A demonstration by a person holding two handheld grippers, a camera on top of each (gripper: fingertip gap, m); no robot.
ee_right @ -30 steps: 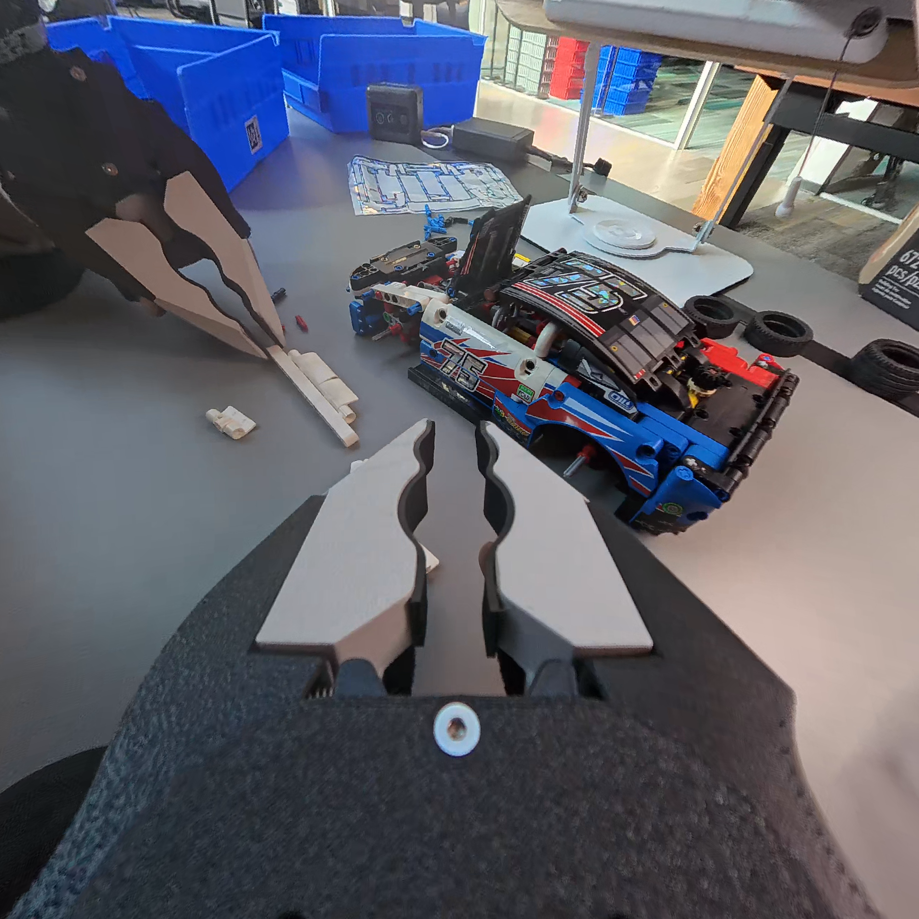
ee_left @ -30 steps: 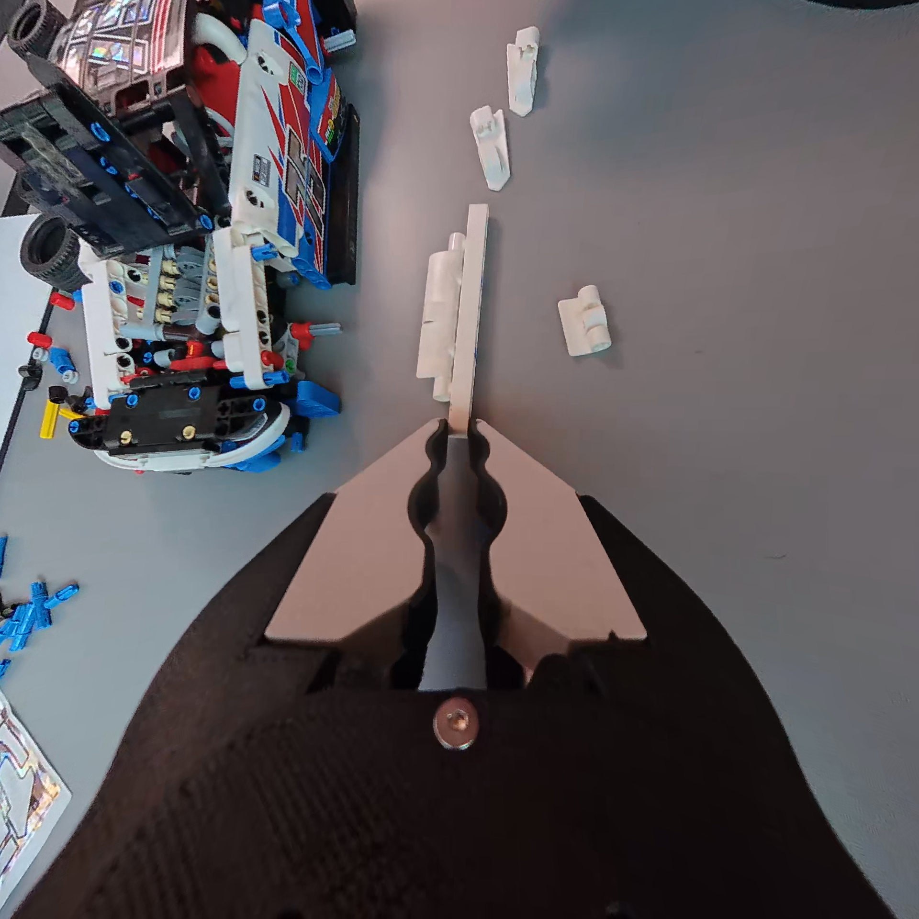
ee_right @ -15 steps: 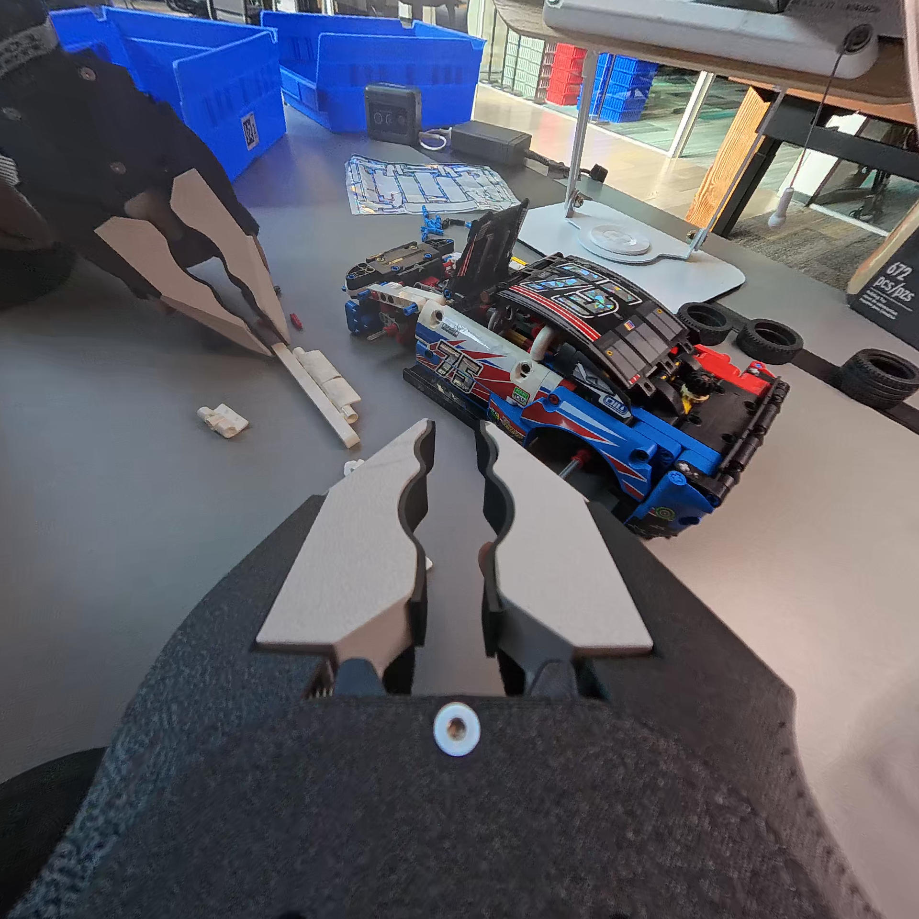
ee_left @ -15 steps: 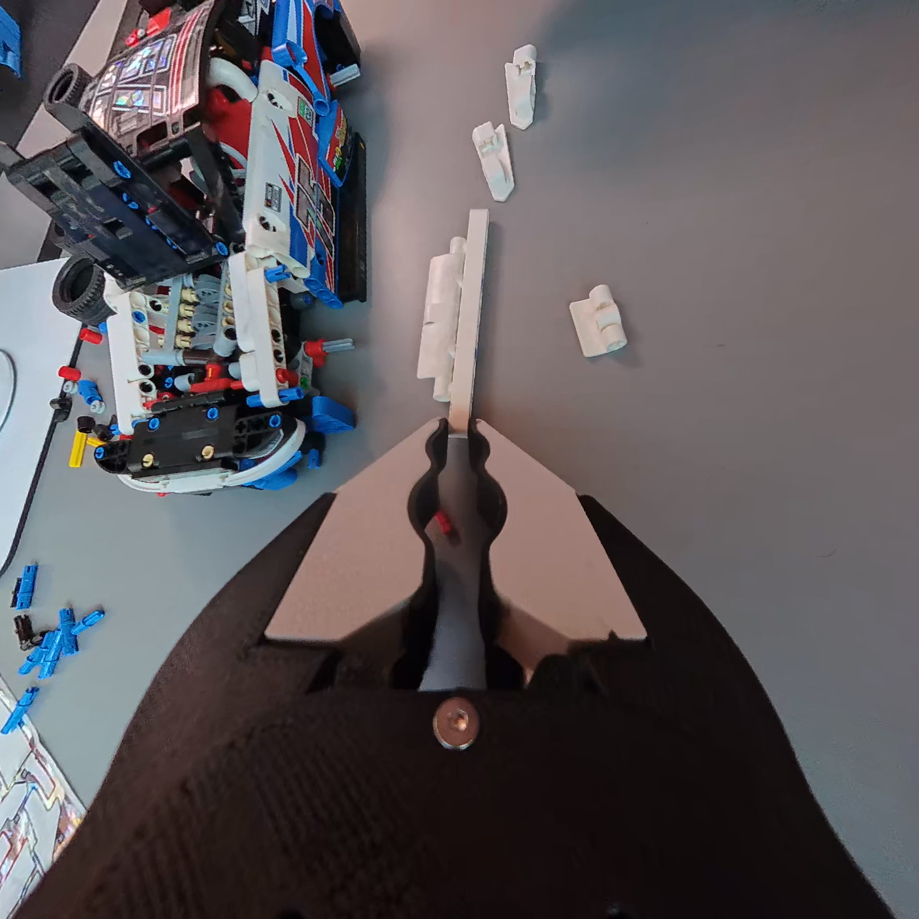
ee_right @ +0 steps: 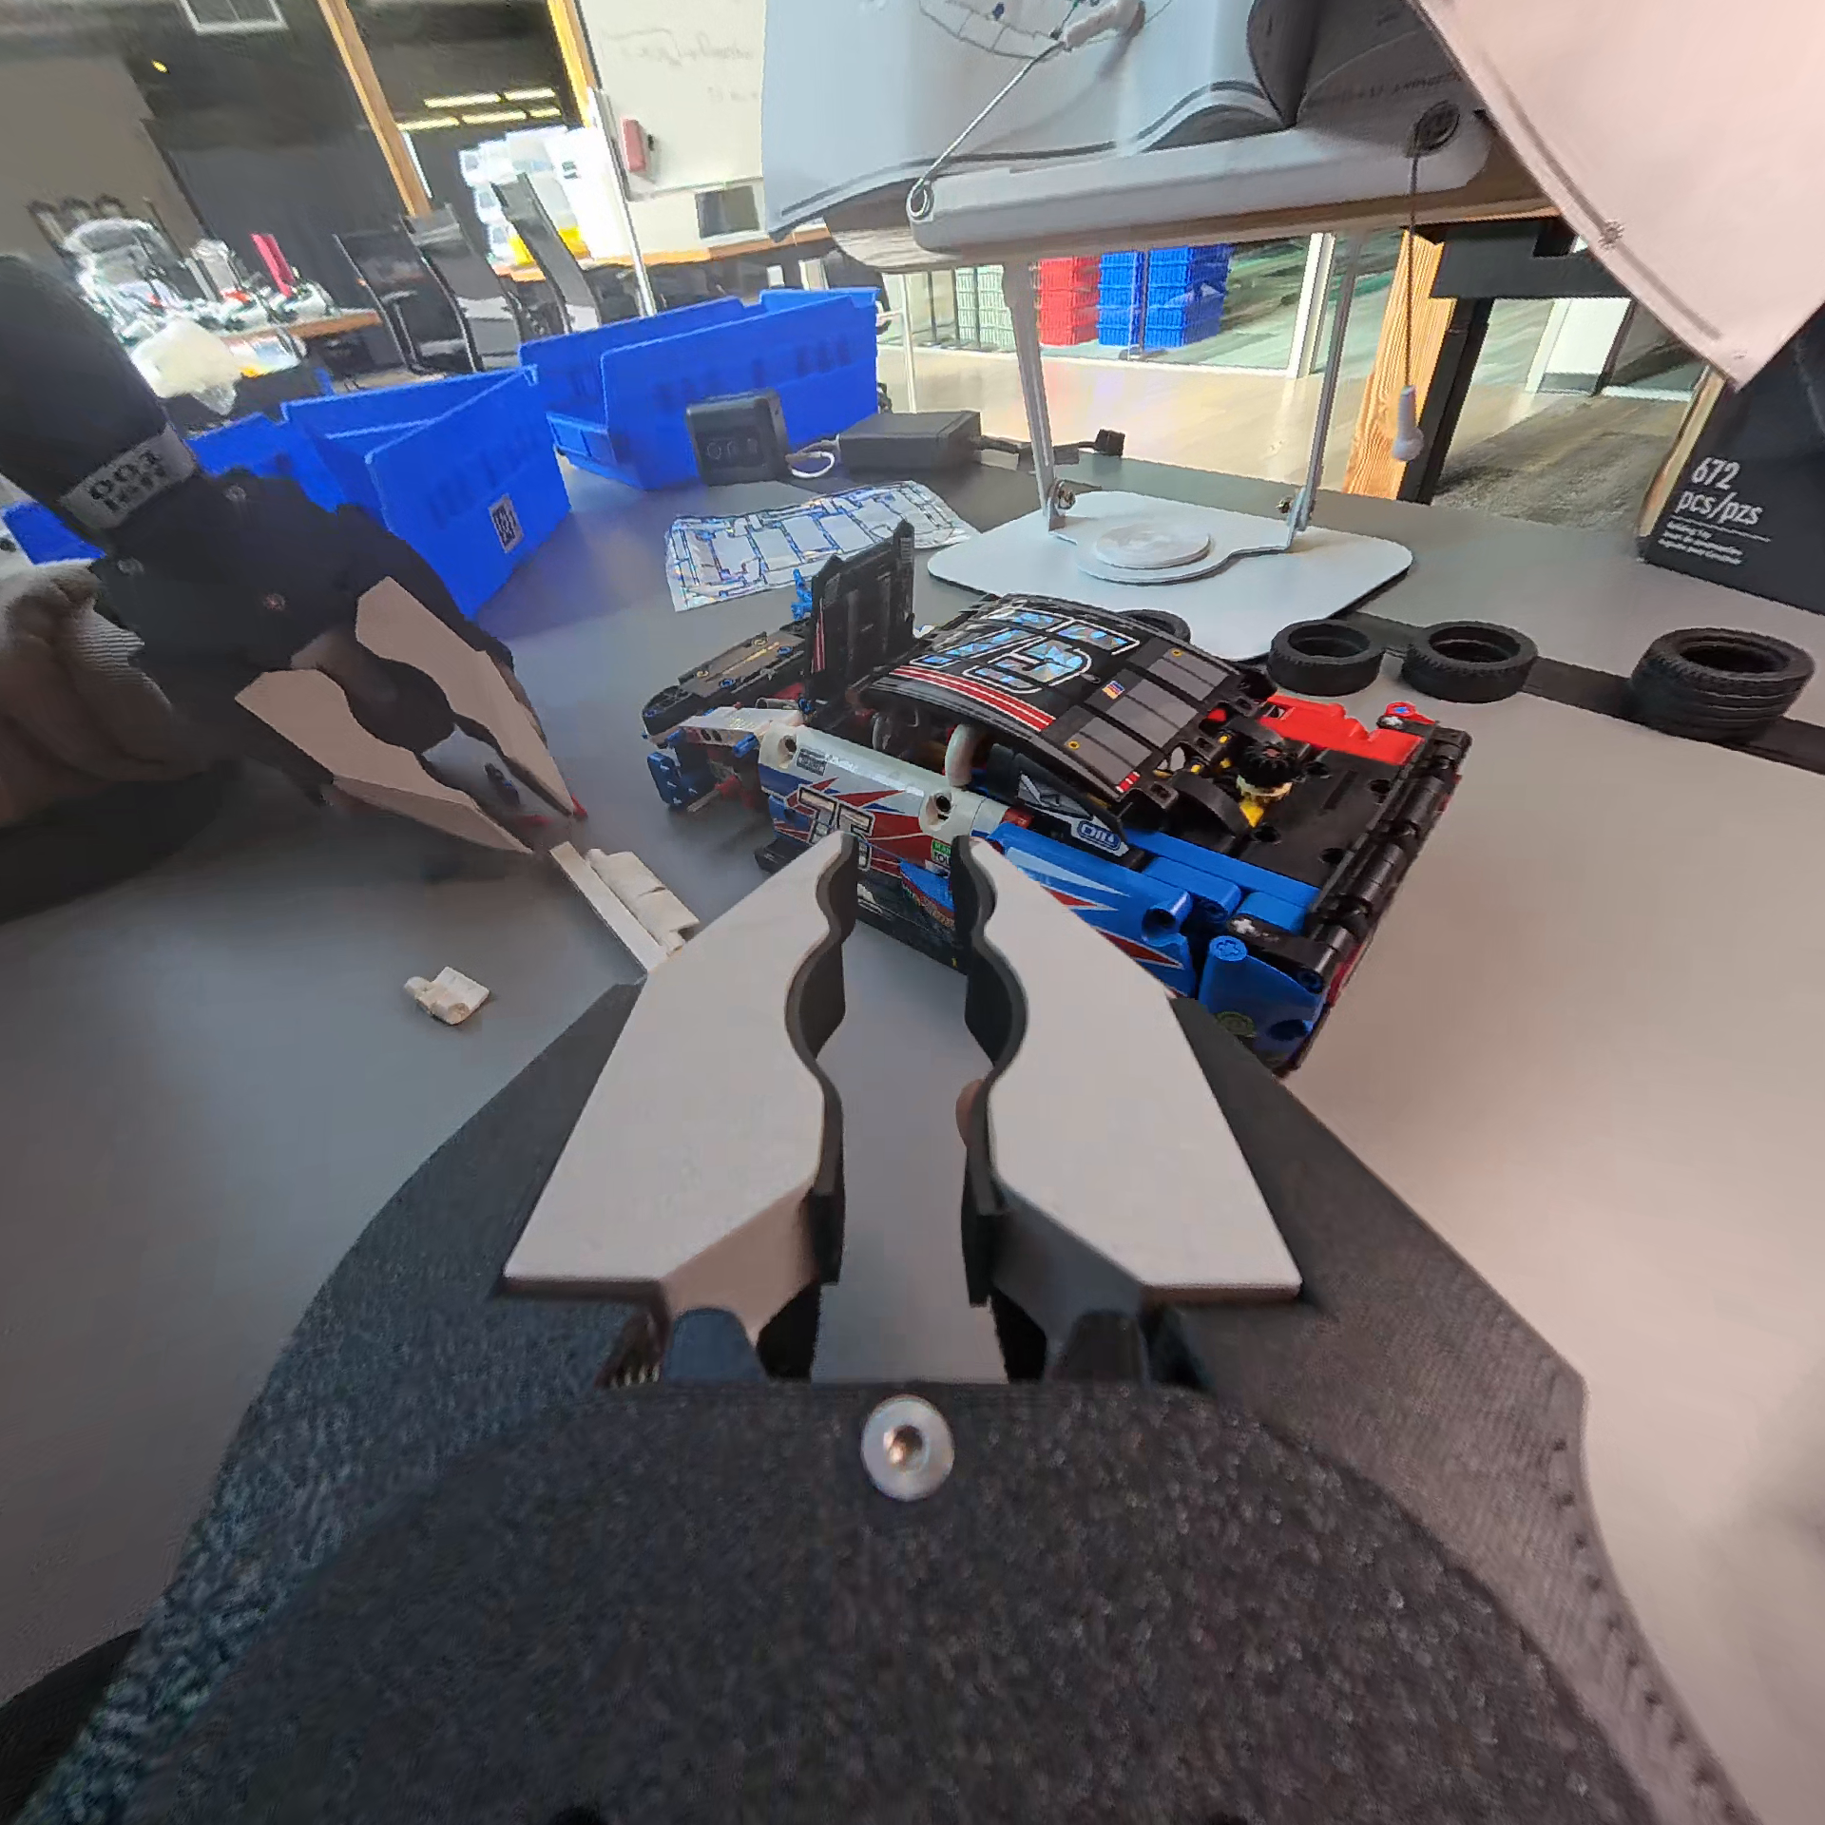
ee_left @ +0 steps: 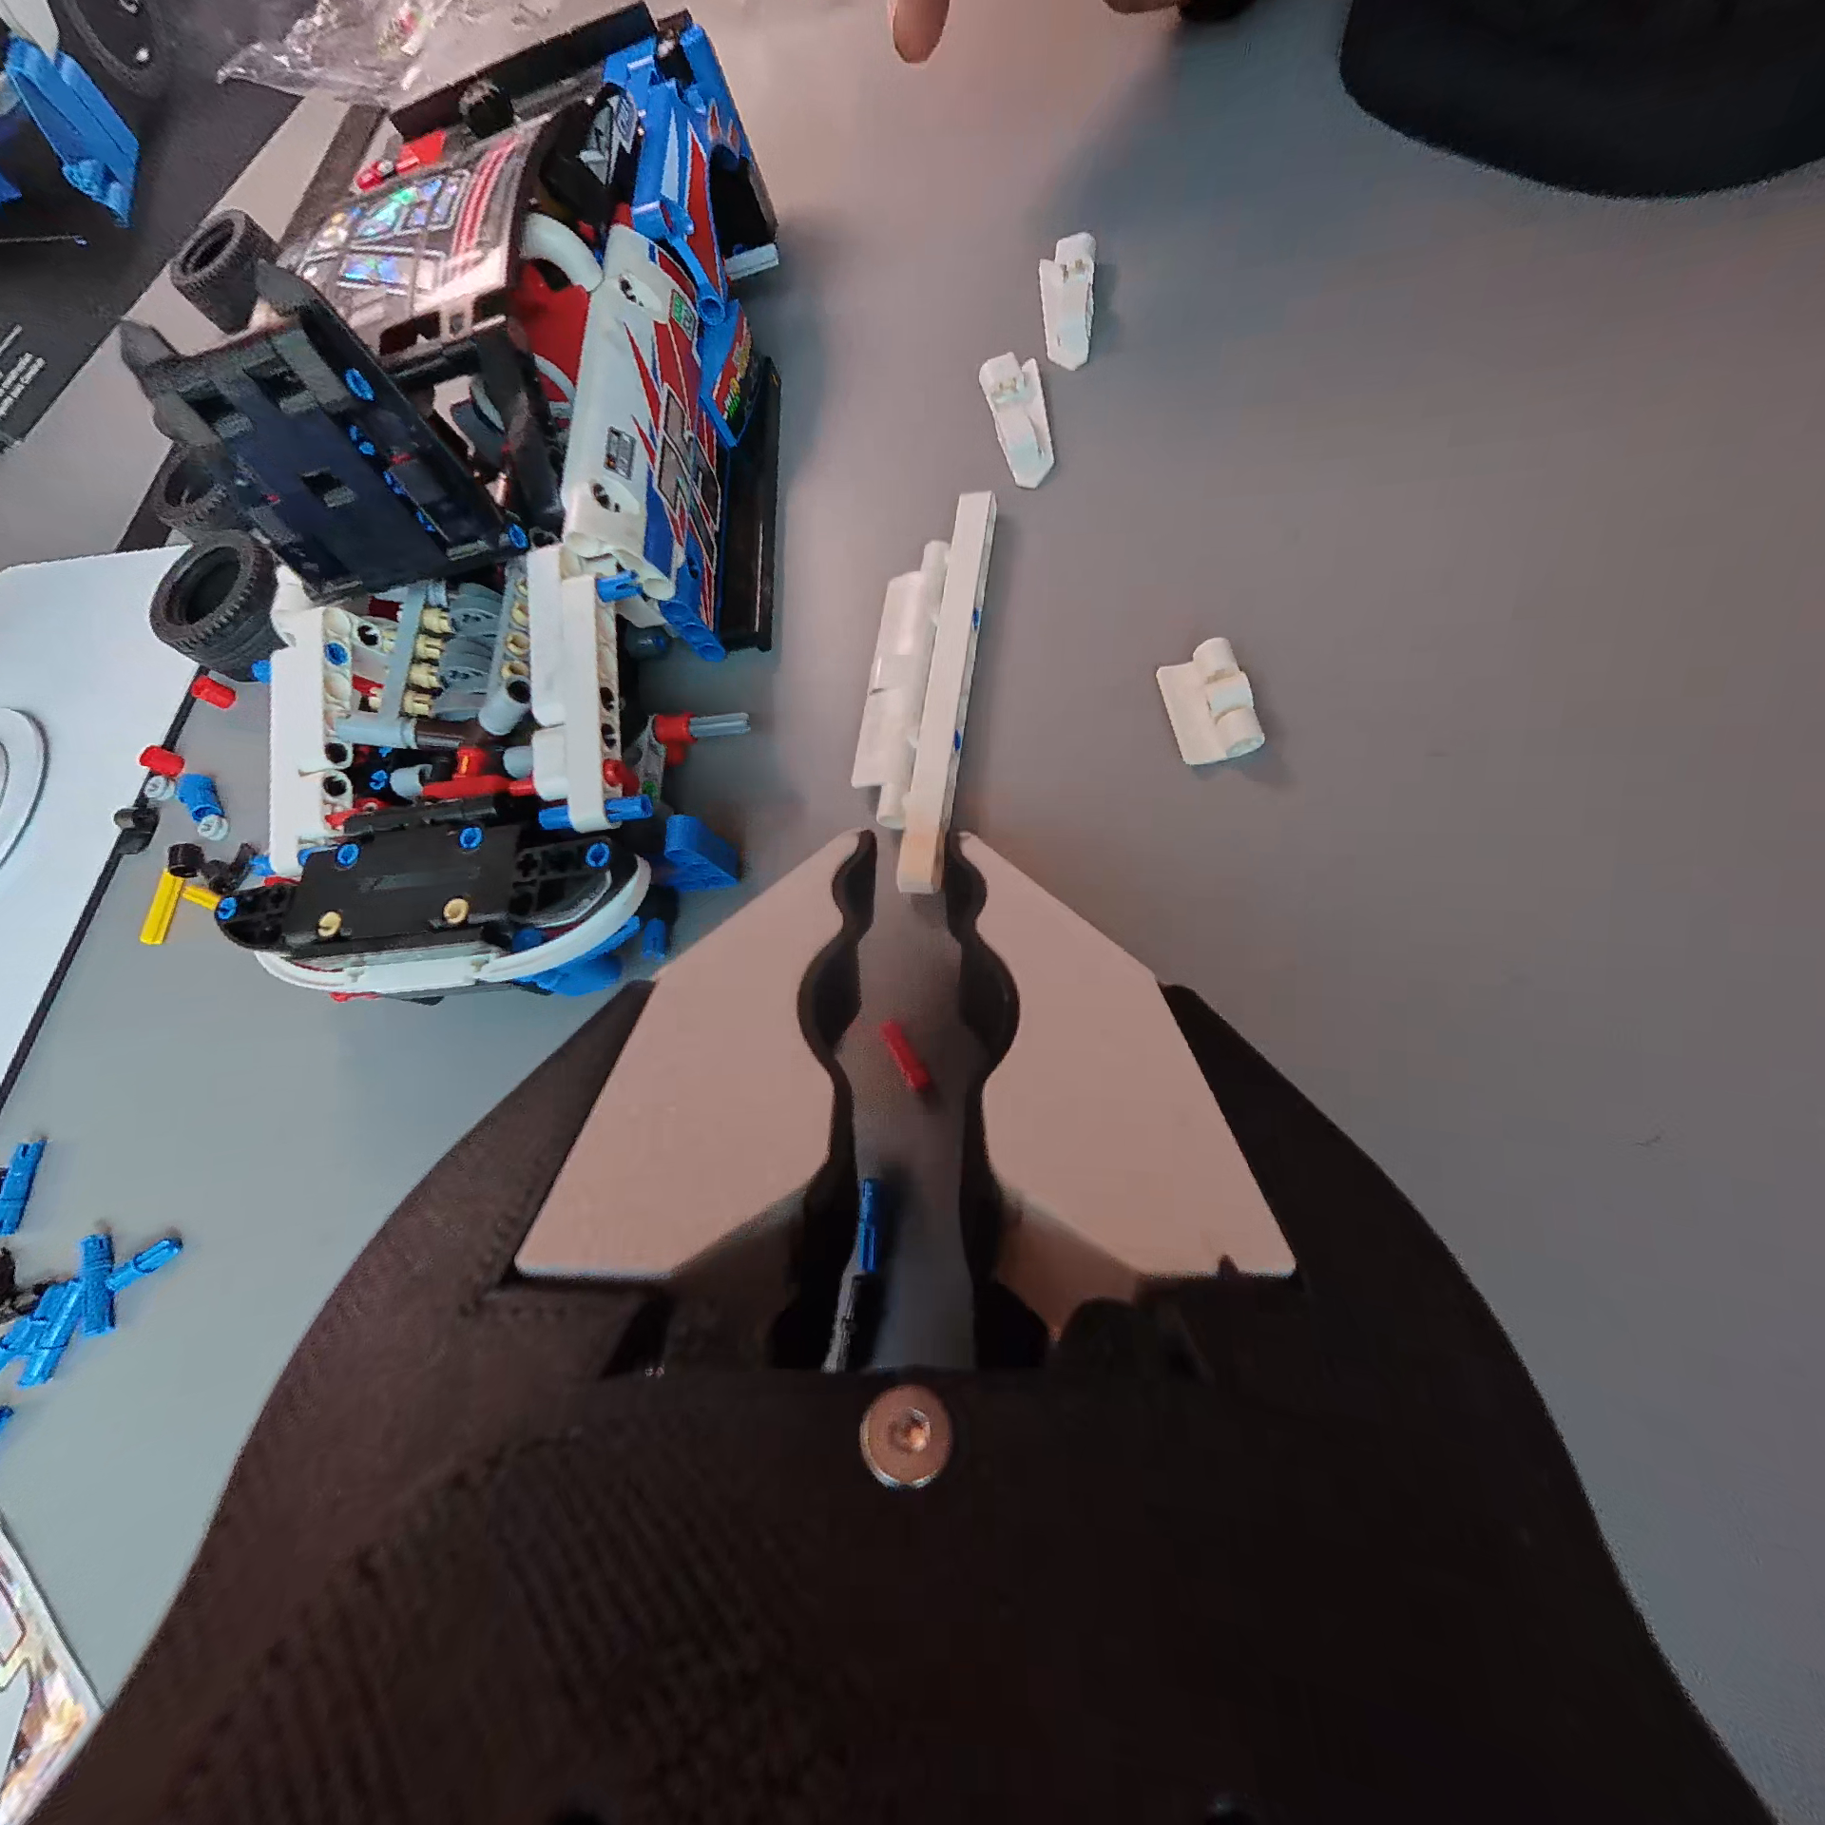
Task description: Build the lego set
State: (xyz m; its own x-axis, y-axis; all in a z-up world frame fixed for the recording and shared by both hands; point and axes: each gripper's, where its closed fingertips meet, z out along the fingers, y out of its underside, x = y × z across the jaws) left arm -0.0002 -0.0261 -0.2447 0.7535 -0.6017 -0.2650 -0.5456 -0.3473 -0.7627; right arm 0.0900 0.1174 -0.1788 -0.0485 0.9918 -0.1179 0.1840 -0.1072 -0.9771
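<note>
Now the left gripper has parted its fingers, releasing the long white plastic beam assembly at 12 o'clock onto the grey table, while the right gripper hangs narrowly parted and empty, so a regrasp is probably next.

In the left wrist view a fingertip is cut off by the top edge, and a sticker sheet by the lower left edge. In the right wrist view the right gripper hides the far end of the white beam and part of the toy car side. Small pins at the left edge are partly cropped.
</note>
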